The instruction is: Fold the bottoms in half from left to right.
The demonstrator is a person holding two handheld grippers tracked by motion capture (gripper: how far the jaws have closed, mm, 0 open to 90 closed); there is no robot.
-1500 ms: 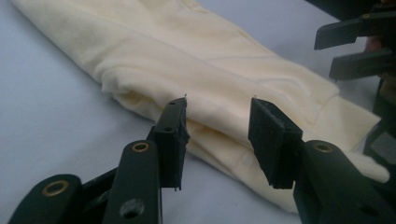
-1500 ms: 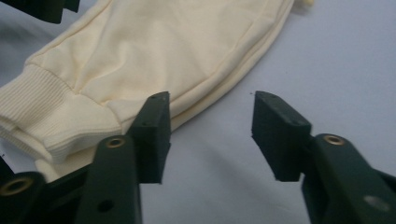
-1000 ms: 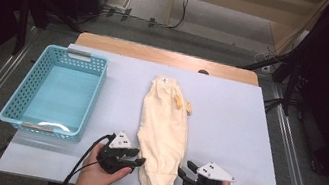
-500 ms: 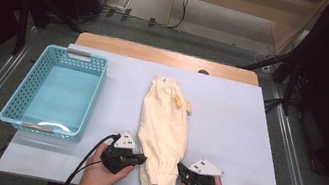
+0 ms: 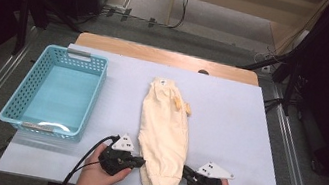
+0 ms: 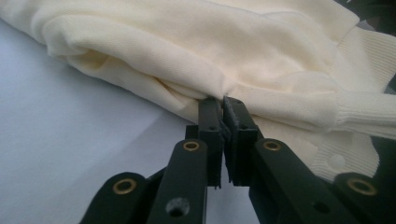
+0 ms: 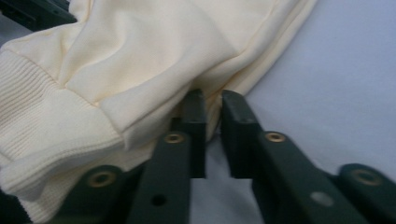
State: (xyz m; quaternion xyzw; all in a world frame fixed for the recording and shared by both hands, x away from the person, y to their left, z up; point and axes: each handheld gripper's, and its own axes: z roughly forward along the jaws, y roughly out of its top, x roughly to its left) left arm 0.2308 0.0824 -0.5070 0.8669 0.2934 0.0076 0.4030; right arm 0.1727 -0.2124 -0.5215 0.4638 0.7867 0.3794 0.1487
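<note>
A cream garment [image 5: 165, 123] lies lengthwise on the white table [image 5: 238, 125], its ribbed cuffs at the near end. My left gripper [image 5: 143, 161] is at the garment's near left edge. In the left gripper view its jaws [image 6: 222, 105] stand almost together and pinch a fold of the cream cloth [image 6: 233, 46]; they have just been opening slightly. My right gripper [image 5: 185, 169] is at the near right edge. Its jaws [image 7: 212, 100] have just been opening; they show a clear gap, with the garment's edge [image 7: 140, 56] at their tips.
A light blue plastic basket [image 5: 25, 94] stands on the left of the table. A small yellow piece [image 5: 181, 105] lies by the garment's upper right side. Metal rails run along both sides of the table, and there is bare table to the right of the garment.
The right gripper has edged slightly toward the garment's near end. The left gripper and the garment have kept their places.
</note>
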